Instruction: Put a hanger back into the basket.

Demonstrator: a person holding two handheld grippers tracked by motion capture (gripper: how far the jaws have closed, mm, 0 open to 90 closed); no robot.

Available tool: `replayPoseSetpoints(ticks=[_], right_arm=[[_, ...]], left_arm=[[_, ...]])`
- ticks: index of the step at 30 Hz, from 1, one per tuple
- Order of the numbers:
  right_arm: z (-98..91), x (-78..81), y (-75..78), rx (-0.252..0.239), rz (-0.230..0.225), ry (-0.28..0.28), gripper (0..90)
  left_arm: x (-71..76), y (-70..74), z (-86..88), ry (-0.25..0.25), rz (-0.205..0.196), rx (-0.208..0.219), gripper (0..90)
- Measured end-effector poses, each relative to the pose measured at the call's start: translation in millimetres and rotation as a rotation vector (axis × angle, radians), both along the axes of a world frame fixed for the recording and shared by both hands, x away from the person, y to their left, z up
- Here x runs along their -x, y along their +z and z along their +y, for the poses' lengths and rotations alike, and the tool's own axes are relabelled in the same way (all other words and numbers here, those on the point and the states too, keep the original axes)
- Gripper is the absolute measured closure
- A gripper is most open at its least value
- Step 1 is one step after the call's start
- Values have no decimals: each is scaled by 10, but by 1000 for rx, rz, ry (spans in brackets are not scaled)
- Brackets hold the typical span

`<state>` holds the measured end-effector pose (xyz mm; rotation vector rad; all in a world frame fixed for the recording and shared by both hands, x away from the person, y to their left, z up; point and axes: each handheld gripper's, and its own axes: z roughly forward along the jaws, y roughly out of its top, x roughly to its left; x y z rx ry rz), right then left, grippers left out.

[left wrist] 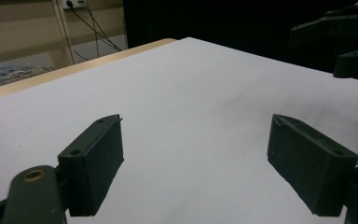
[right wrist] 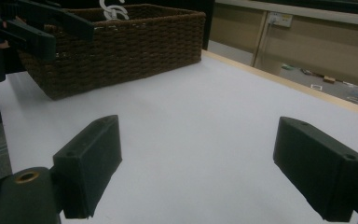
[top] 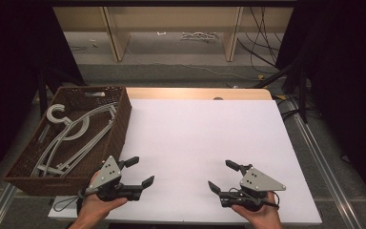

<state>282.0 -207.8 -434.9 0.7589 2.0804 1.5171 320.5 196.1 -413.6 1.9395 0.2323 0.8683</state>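
My left gripper (top: 140, 171) rests near the front left of the white table top (top: 200, 138), held by a hand, jaws wide apart with nothing between them. The left gripper view looks across bare white surface between its own fingers (left wrist: 95, 163). My right gripper (top: 223, 175) sits at the front right, also open and empty, with its fingers (right wrist: 91, 161) spread over bare table. A brown wicker basket (top: 119, 131) stands at the table's left edge and holds several grey plastic hangers (top: 74, 131). The basket (right wrist: 121, 46) appears beyond the right gripper's jaws.
The far edge of the table shows a wooden strip (top: 195, 93). Beyond it are wooden shelf legs (top: 114, 33) and loose cables (top: 262, 43) on the floor. Metal rails (top: 314, 143) run along the table's right side.
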Motion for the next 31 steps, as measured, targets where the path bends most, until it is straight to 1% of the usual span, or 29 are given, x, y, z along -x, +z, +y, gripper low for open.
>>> replayPoseSetpoints(ticks=[1,2,3,4,5,6,7,8,9,10,12,14,15,16,17,18,19,21,23,24,25,26,28,29,30,31], right_arm=[[5,4,-3,-1,0,-1,161],[9,0,-10,-3,-20,-5,161],[16,6,-16,-12,-13,2,161],[6,28,-6,6,3,-4,161],[7,31,-9,3,-11,-10,161],[13,53,-13,-6,8,-14,161],[12,64,-15,-7,15,-13,161],[6,66,-18,-9,7,-9,161],[1,82,-14,-7,18,-8,161],[-8,82,-10,1,-1,-16,161],[-5,80,-12,0,-3,-9,161],[4,79,-14,7,5,-10,161],[13,84,-15,4,20,-4,161],[18,81,-18,4,17,-4,161],[17,76,-19,7,10,-6,161],[17,68,-25,7,-4,-11,162],[14,67,-24,6,-3,-13,161],[11,66,-20,5,1,-12,161],[13,63,-24,6,-2,-8,161],[16,52,-32,-1,-12,-2,161],[17,65,-27,3,10,-8,162],[13,67,-22,6,22,2,162],[12,65,-26,5,26,0,161],[8,62,-29,8,20,-4,161],[7,55,-33,8,8,-6,161],[3,55,-30,10,11,-5,161]], left_arm=[[16,1,-3,-2,1,0,184],[10,13,2,-17,-22,-6,184],[17,25,16,-15,-31,-20,184],[29,15,15,-7,-22,-10,184],[45,-1,13,3,-6,0,183],[63,-22,3,12,19,17,183],[83,-66,-22,20,67,67,183],[97,-68,-21,38,83,67,183],[108,-79,-26,51,98,83,184],[115,-83,-30,57,106,91,184],[117,-83,-34,56,110,99,185],[124,-87,-38,60,118,112,186],[121,-87,-37,59,120,115,186],[262,-187,-166,112,336,335,186],[270,-192,-173,115,354,348,186],[264,-191,-171,114,347,346,186],[260,-193,-171,115,341,344,186],[262,-198,-177,116,353,348,186],[258,-196,-179,112,352,348,185],[256,-196,-182,109,353,349,186],[255,-199,-185,104,360,353,185],[248,-205,-189,97,362,359,183],[246,-206,-192,104,370,353,180],[238,-209,-192,100,373,348,178],[238,-217,-200,106,382,350,173],[238,-217,-200,106,382,350,170]])
